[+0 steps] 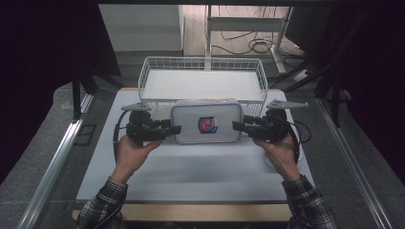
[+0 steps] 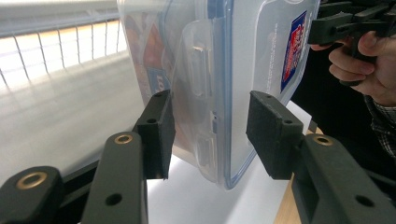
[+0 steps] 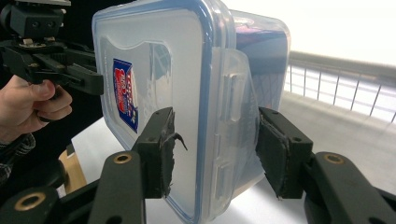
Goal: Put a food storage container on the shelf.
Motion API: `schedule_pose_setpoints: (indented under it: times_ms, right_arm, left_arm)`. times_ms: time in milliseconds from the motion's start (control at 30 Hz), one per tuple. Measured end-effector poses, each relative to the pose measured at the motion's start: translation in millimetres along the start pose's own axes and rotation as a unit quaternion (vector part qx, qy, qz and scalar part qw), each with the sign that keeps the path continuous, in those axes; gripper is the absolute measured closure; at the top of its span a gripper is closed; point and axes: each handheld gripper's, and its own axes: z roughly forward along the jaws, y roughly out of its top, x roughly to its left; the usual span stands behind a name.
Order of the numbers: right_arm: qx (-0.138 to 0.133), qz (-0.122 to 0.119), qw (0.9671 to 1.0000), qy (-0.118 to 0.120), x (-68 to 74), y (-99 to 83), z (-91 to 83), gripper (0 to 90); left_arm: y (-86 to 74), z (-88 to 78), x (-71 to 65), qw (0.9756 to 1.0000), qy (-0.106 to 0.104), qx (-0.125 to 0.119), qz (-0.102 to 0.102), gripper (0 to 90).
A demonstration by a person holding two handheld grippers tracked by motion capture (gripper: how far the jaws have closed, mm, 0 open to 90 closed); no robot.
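A clear plastic container (image 1: 206,123) with a blue-rimmed lid and a red and blue label hangs level between my two grippers, just in front of the wire basket. My left gripper (image 1: 175,129) clamps its left end and my right gripper (image 1: 237,126) clamps its right end. In the left gripper view the jaws (image 2: 210,135) pinch the container (image 2: 205,70) across its side latch, one pad on the body and one on the lid. The right gripper view has the same hold (image 3: 212,154) on the container (image 3: 159,70), with the torn pad on the lid side.
A white wire basket (image 1: 143,78) stands at the table's far edge, directly behind the container. A white mat (image 1: 191,176) covers the table, with a wooden edge at the front. Metal rails run along both sides of the table.
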Motion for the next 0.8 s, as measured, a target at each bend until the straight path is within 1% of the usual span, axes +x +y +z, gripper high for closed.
schedule_pose_setpoints:
  times_ms: [200,333,367,400,667,800]
  right_arm:
    - [-0.007,-0.004,1.0,0.0,-2.1,17.7,1.5,48.6]
    - [-0.012,0.0,0.9999,0.001,-4.9,29.7,3.9,48.5]
    - [-0.013,0.0,0.9999,0.002,-6.9,35.2,5.0,48.5]
    - [-0.013,0.0,0.9999,0.002,-6.9,35.2,5.0,48.5]
    - [-0.019,-0.003,0.9998,0.001,-13.1,53.4,9.8,48.4]
    - [-0.02,0.0,0.9998,0.002,-15.9,61.1,12.7,48.4]
  left_arm:
    - [19.0,-4.7,3.7,1.0,0.005,-0.005,0.005,52.2]
    - [30.8,-6.5,7.3,0.9999,0.007,-0.007,0.007,52.2]
    - [34.6,-7.1,8.3,0.9999,0.008,-0.008,0.007,52.2]
    - [36.9,-7.4,8.9,0.9999,0.009,-0.008,0.008,52.2]
    - [55.5,-9.3,16.3,0.9998,0.013,-0.012,0.009,52.2]
    - [64.3,-10.4,20.3,0.9997,0.015,-0.015,0.01,52.2]
